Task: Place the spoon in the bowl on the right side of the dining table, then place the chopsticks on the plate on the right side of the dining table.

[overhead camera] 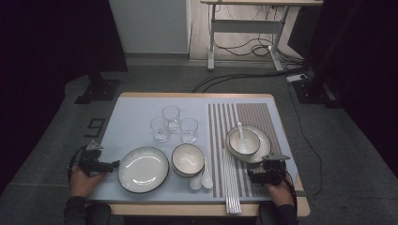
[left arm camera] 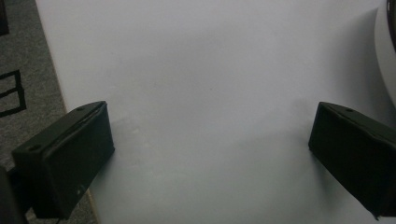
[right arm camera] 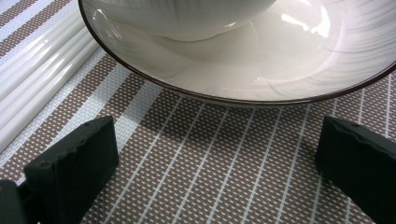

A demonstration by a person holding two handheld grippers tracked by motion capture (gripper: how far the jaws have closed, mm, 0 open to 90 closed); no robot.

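Note:
My left gripper rests at the table's front left corner, open, just left of a white dark-rimmed plate. In the left gripper view its jaws stand wide apart over bare table, with the plate's edge at the right. My right gripper sits open on the striped placemat, right in front of a plate that carries a bowl with a spoon in it. The right gripper view shows that plate's rim just ahead of the open jaws, nothing between them.
Three clear glasses stand mid-table. A second bowl sits in front of them with two white spoons beside it. White chopsticks lie along the placemat's left side, also seen as white chopsticks. The table's left edge meets grey carpet.

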